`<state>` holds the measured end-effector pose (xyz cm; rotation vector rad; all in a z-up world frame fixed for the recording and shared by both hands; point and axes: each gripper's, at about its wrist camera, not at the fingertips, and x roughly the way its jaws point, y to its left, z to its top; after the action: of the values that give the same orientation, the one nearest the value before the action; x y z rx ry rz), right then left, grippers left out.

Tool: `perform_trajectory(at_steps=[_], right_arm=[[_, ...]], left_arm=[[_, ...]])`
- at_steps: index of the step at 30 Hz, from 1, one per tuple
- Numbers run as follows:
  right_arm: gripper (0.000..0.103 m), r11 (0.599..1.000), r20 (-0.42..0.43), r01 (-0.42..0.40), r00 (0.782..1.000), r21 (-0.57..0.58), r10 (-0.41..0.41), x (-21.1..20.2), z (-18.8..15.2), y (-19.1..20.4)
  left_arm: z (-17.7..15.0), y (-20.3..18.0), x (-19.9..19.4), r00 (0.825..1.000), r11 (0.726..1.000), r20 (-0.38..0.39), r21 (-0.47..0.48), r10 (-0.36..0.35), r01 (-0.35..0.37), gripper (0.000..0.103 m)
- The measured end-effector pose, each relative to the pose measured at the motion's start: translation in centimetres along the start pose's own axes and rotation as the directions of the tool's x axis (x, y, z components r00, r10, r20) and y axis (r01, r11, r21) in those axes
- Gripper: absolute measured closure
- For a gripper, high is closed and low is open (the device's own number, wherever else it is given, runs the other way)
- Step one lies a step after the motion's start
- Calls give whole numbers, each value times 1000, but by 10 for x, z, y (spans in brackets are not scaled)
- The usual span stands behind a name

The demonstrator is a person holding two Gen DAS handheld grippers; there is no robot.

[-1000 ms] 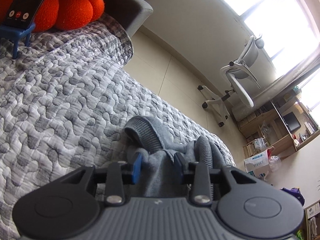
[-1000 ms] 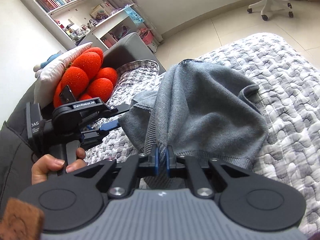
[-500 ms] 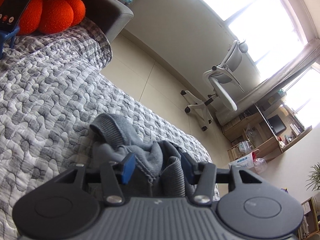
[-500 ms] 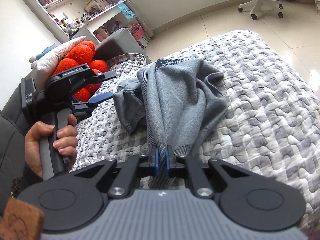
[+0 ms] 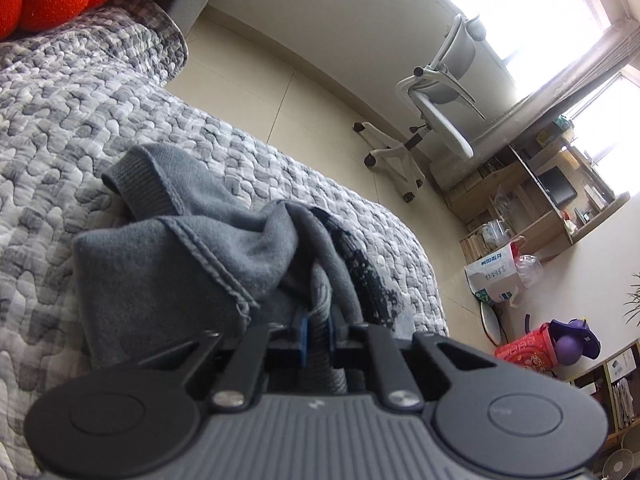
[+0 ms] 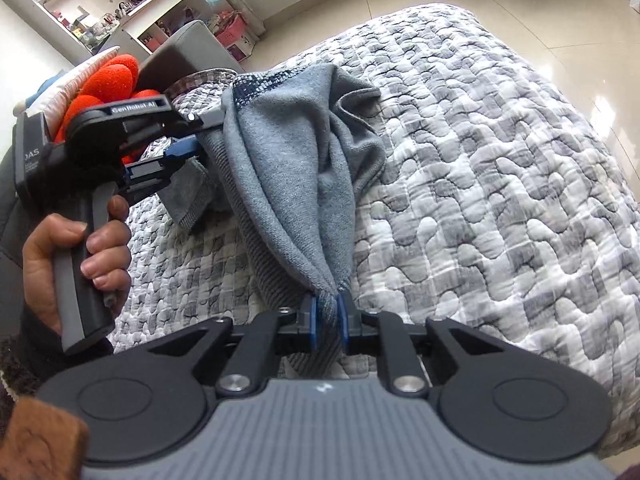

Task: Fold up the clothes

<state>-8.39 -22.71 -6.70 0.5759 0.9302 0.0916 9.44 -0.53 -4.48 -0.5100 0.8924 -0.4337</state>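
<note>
on the quilted bed [image 6: 500, 160], a grey sweater [image 6: 288, 168] lay bunched and twisted, drawn out between two hand-held tools. the left gripper [image 5: 316, 330] had just been closing, and its jaws stood nearly together with a ribbed edge of the knit pinched between the blue pads. the right gripper [image 6: 325, 320] had just been opening a little, its jaws narrowly apart, yet the gathered hem was wedged between them. risks, as judged from this arrangement: the loosening right hold might have let the hem slide out under the pull of the cloth; the left jaws seemed to have taken several layers at once, which could have carried a sleeve [image 5: 148, 184] into the fold; and the twist along the body might have set a crooked crease once it was laid flat.
</note>
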Motion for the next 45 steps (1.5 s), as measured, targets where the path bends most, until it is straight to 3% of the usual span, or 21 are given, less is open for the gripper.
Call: perform_trajectory(at_steps=[3, 4, 5, 6, 7, 13, 21, 29, 45], right_arm=[[78, 999, 4, -31, 1000, 22, 31, -5, 6, -3], [70, 999, 10, -37, 999, 30, 37, -7, 8, -5], [49, 998, 29, -40, 999, 39, 38, -11, 10, -6], [39, 998, 55, -39, 998, 47, 36, -14, 11, -7], [38, 998, 79, -37, 996, 51, 33, -17, 13, -8], [38, 994, 113, -29, 993, 104, 17, -23, 24, -17], [38, 982, 66, 88, 993, 170, -100, -5, 31, -17], [38, 974, 54, 101, 992, 205, -114, 2, 35, -7], [38, 981, 166, 78, 980, 179, -108, 5, 49, 35]], left_arm=[[-4, -3, -12, 999, 999, 24, 21, 27, -28, 94], [-6, -4, -18, 999, 999, 31, 29, 35, -36, 95], [-8, -3, -25, 998, 999, 39, 32, 43, -44, 95], [-10, -2, -31, 998, 998, 45, 30, 51, -52, 95], [-13, -1, -37, 997, 998, 50, 27, 60, -61, 95], [-22, 4, -72, 990, 991, 72, 36, 123, -126, 95], [-22, 22, -118, 977, 978, 48, -2, 210, -210, 95], [-37, 37, -162, 960, 962, 59, 1, 272, -273, 95], [-68, 62, -198, 942, 940, -14, 61, 336, -334, 95]])
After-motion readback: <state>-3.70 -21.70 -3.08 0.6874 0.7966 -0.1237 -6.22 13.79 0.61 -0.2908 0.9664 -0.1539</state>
